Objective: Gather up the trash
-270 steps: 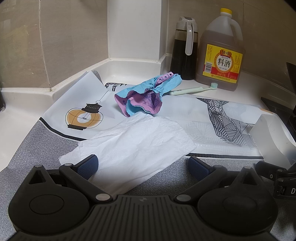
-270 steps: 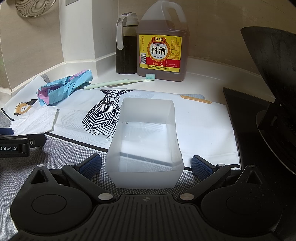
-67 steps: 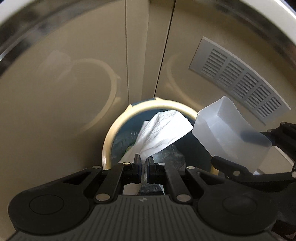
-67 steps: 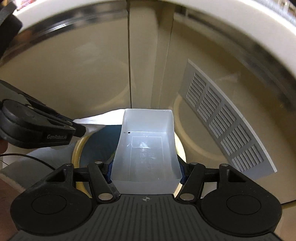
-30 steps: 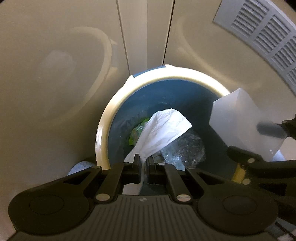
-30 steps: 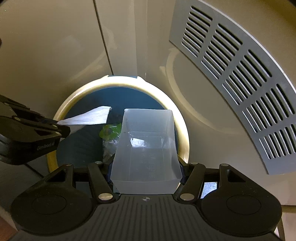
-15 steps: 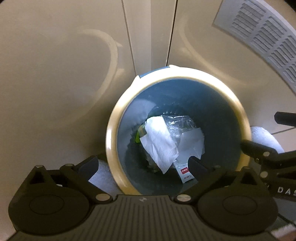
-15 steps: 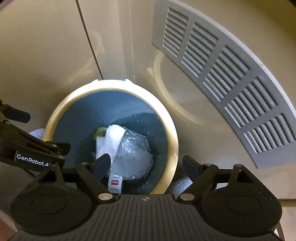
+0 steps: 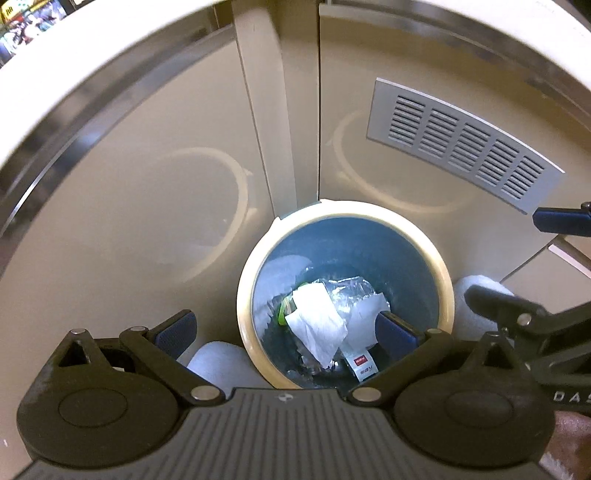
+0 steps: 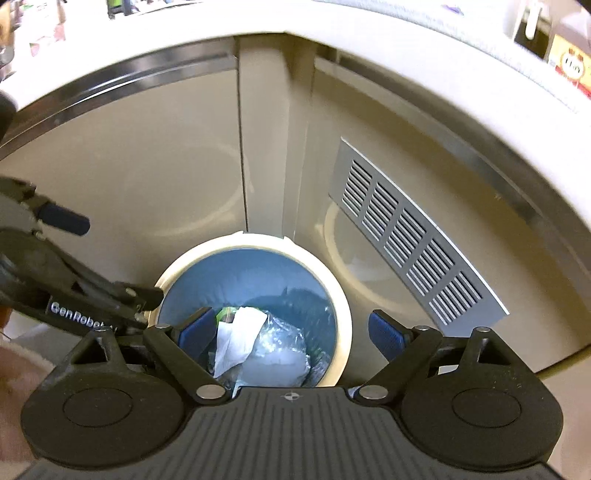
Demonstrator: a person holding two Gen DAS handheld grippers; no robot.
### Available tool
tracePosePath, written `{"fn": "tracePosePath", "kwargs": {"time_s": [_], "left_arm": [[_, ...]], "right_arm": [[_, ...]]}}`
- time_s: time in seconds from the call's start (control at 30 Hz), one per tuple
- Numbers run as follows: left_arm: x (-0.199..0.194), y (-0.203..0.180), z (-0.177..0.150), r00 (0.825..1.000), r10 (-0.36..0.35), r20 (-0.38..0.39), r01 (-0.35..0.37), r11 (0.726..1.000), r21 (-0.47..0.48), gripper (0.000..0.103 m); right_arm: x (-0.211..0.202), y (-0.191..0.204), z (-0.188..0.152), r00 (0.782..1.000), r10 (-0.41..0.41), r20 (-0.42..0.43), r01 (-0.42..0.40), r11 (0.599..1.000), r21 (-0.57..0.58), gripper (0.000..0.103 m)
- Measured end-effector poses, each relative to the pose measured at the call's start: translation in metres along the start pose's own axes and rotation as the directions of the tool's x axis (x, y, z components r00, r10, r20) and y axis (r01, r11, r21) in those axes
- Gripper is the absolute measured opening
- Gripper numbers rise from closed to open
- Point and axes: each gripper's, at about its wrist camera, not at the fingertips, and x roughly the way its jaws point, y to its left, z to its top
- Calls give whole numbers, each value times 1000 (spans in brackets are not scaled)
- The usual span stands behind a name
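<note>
The round trash bin has a cream rim and a blue inside, and it stands on the floor against the cabinet corner. Inside it lie the white tissue and the translucent plastic box, on top of crumpled clear plastic. My left gripper hovers above the bin, open and empty. My right gripper is beside it, also above the bin. Its jaws are still opening and nothing is between them.
Beige cabinet doors stand behind the bin, the right one with a grey vent grille. The white countertop edge curves overhead. Pale rounded shapes lie on the floor on both sides of the bin. A hand shows at the bottom right.
A second ago the left gripper was shut on the tissue and the right held the box. Both items now lie in the bin, and both grippers have opened, risen and drawn back.
</note>
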Motion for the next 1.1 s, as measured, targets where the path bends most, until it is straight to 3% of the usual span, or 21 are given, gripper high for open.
{"fn": "tracePosePath", "kwargs": {"time_s": [0.47, 1.1], "left_arm": [[-38, -2, -4, 994, 36, 101, -37, 999, 7, 103], [-39, -1, -6, 992, 45, 115, -47, 999, 12, 103]], "right_arm": [[-27, -5, -7, 998, -29, 63, 27, 999, 18, 91], [-27, -4, -7, 998, -22, 58, 22, 1000, 14, 91]]}}
